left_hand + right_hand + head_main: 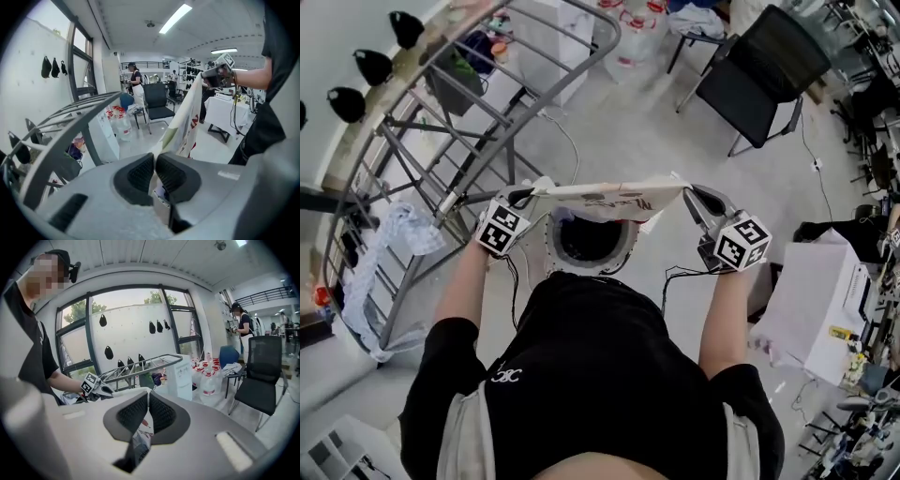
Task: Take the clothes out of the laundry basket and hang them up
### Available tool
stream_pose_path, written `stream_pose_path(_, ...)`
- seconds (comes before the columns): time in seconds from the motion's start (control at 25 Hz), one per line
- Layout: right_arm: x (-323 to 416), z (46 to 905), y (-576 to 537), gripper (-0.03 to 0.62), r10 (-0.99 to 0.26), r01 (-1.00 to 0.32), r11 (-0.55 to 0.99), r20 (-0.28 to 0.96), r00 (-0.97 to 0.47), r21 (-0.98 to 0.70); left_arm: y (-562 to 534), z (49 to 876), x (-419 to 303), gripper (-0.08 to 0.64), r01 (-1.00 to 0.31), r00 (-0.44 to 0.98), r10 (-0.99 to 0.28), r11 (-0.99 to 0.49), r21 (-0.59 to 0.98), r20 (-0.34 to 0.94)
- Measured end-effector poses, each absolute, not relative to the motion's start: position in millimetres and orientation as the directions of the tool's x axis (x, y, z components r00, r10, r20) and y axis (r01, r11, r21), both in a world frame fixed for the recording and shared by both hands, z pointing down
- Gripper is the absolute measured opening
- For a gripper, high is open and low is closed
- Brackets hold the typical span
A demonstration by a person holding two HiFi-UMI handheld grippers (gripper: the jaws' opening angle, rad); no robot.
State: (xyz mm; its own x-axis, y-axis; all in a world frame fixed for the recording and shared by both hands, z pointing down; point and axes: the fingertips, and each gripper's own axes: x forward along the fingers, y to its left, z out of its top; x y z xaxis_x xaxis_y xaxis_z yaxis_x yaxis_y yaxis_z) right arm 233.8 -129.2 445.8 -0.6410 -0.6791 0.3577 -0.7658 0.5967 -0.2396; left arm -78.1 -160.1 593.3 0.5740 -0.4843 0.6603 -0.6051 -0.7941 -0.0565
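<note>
Both pinch garment point(609, 195): L claw point(154, 161) one end, R claw point(147, 399) other; taut btwn.

Person in a black short-sleeved T-shirt point(591, 375) with a small white print point(504, 373). The grey left gripper point(528, 194) and right gripper point(688, 191) each carry black ribbed pads point(140, 172), a black-and-white marker cube point(502, 228) and thin black cables point(514, 277).
</note>
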Motion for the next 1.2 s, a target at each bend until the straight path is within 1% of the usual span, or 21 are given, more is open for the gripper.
stream_pose_path(0.24,240.9,424.4,-146.3,0.026,-0.694,-0.748,0.622,0.280,-0.664,-0.230,-142.9,529.6,-85.8,0.018,-0.624,0.552,-0.576,-0.765,-0.160,0.603)
stream_pose_path(0.44,240.4,406.6,-170.5,0.026,-0.694,-0.737,0.649,0.249,-0.675,-0.187,-142.1,471.0,-99.9,0.018,-0.677,0.503,-0.695,-0.686,-0.265,0.514)
stream_pose_path(0.6,227.5,384.7,-189.1,0.026,-0.679,-0.710,0.690,0.211,-0.703,-0.144,-141.7,425.6,-117.8,0.018,-0.732,0.420,-0.808,-0.571,-0.371,0.414)
stream_pose_path(0.8,205.6,355.3,-212.1,0.026,-0.633,-0.651,0.755,0.170,-0.756,-0.081,-132.4,383.7,-142.9,0.018,-0.780,0.277,-0.906,-0.407,-0.475,0.320)
stream_pose_path(1.04,173.4,324.4,-245.4,0.026,-0.580,-0.585,0.811,0.139,-0.803,-0.001,-120.9,336.4,-168.0,0.018,-0.773,0.154,-0.959,-0.267,-0.575,0.239)
stream_pose_path(1.2,153.2,306.2,-268.2,0.026,-0.563,-0.563,0.826,0.125,-0.817,0.041,-114.0,315.7,-177.1,0.018,-0.753,0.086,-0.973,-0.204,-0.626,0.214)
